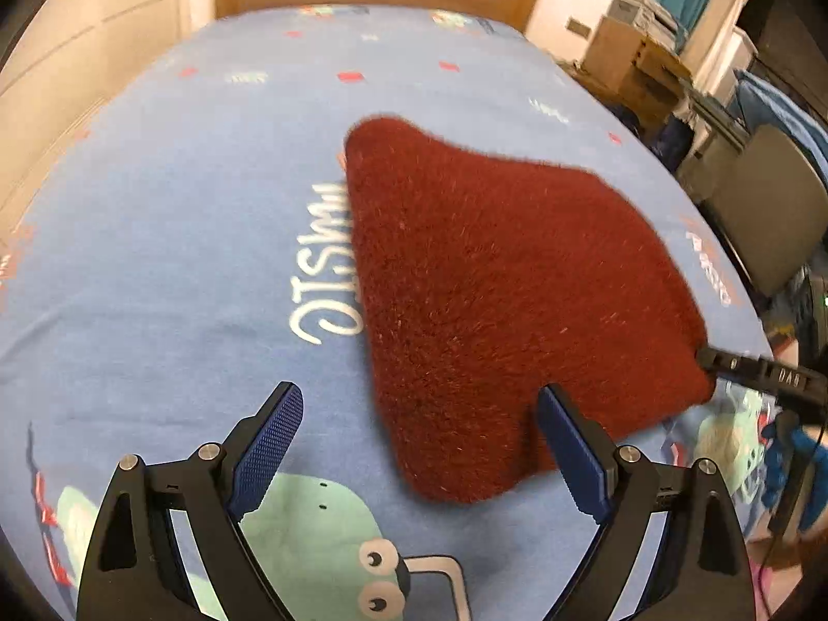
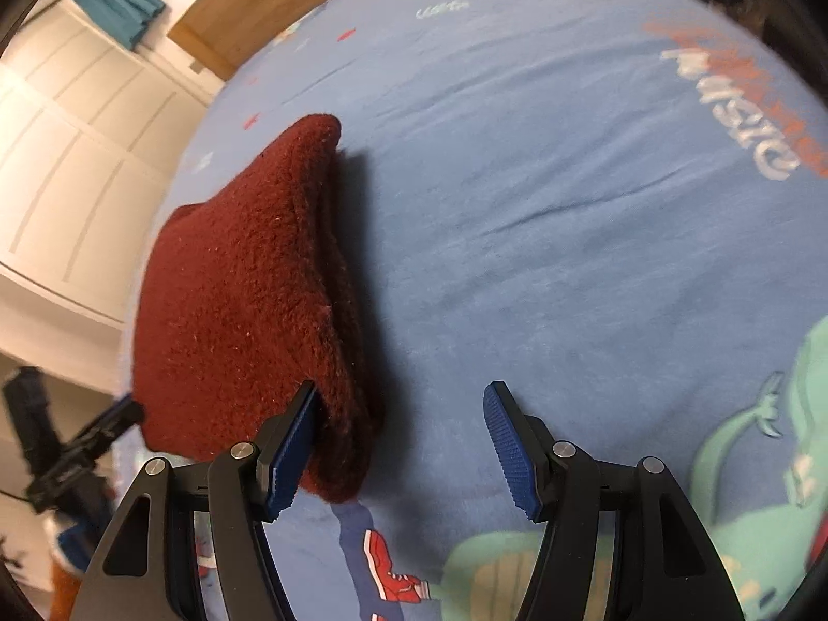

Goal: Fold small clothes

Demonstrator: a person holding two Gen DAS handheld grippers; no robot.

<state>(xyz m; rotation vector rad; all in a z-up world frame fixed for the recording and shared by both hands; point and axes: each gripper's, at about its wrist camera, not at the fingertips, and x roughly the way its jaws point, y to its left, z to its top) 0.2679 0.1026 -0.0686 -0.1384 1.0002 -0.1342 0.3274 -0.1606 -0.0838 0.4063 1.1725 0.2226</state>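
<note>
A folded dark-red fleece garment lies on the blue cartoon-print bedsheet. The left hand-held gripper hangs spread wide at its near edge, grasping nothing. The right hand-held gripper is likewise spread, its left pad touching the fleece's edge.

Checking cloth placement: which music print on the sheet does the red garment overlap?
The white music print at the red garment's left edge in the left wrist view; its letters run under the fleece. The other music print, to the right, lies uncovered.
</note>
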